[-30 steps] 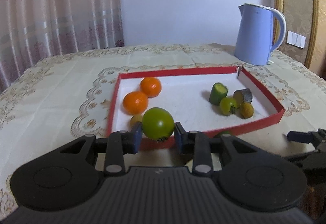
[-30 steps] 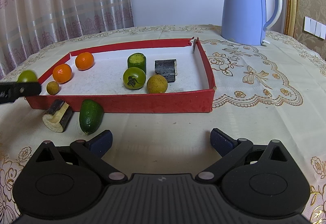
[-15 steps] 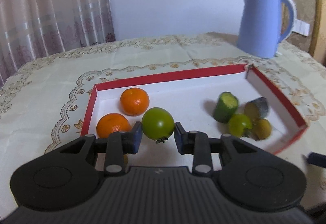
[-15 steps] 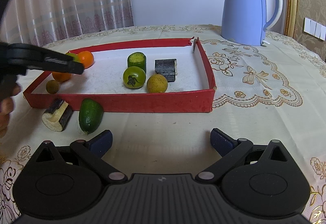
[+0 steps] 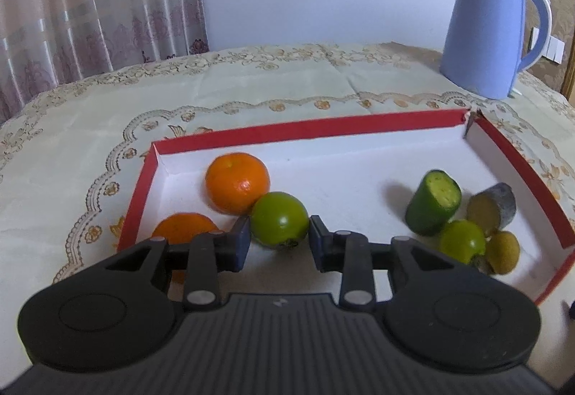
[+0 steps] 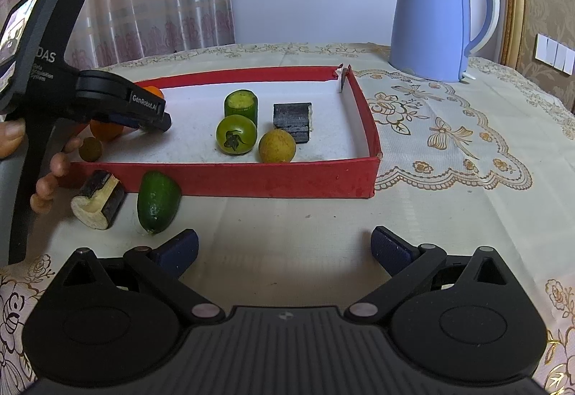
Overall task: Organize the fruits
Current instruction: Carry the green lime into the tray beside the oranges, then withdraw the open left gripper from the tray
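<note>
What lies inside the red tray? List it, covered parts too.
Inside the red tray: two oranges, a green tomato, a yellowish fruit, a cucumber piece, a dark block. The left gripper holds another green tomato, hiding the near orange's lower part.

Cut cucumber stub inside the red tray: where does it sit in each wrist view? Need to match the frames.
Left wrist: cut cucumber stub sits right of centre, leaning, just behind the small green tomato.
Right wrist: it stands upright mid-tray, left of centre, directly behind that green tomato.
Shared landmark: blue kettle, on the table beyond the red tray's torn far corner.
</note>
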Available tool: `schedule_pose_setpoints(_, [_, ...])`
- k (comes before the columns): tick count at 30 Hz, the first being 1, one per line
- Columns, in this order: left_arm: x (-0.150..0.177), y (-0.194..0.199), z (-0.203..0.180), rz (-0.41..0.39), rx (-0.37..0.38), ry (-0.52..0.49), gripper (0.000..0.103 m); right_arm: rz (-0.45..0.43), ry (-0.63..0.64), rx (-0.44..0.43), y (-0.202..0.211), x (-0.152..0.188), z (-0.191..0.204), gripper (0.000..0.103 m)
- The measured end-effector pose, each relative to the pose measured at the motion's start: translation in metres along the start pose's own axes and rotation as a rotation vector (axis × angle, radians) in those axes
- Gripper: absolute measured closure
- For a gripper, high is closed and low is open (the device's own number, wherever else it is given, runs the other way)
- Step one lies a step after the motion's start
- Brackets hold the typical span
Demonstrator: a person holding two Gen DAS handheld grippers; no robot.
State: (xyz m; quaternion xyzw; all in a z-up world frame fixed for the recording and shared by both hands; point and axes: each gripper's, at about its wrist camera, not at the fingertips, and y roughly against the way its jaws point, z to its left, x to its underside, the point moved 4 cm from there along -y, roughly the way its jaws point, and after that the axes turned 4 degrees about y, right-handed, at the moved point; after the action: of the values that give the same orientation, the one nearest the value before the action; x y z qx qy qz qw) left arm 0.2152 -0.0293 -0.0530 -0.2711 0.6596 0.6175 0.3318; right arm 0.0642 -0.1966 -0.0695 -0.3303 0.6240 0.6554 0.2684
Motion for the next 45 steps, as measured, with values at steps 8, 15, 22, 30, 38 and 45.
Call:
schedule_pose_setpoints(8, [0.004, 0.012, -0.005, -0.052, -0.009, -0.028, 0.022, 0.000, -0.001, -0.001, 0.001, 0.000, 0.000, 0.000])
schedule_pose_setpoints(15, [0.012, 0.027, 0.000, -0.050, 0.027, -0.004, 0.022, -0.001, -0.003, -0.002, 0.001, 0.000, 0.000, 0.000])
schedule_pose_setpoints(22, [0.030, 0.049, 0.004, -0.068, 0.065, -0.005, 0.022, -0.001, -0.005, -0.003, 0.001, -0.001, 0.000, 0.000])
schedule_pose_setpoints(30, [0.050, 0.097, 0.015, -0.146, 0.085, 0.018, 0.011, -0.001, -0.005, -0.004, 0.002, -0.001, 0.000, 0.000])
schedule_pose_setpoints(38, [0.085, 0.128, 0.042, -0.164, 0.047, 0.022, 0.011, -0.002, -0.006, -0.005, 0.002, 0.000, -0.002, 0.000])
schedule_pose_setpoints(45, [0.101, 0.120, 0.051, -0.119, -0.004, 0.030, 0.011, 0.000, 0.001, 0.000, 0.001, 0.000, 0.000, 0.000])
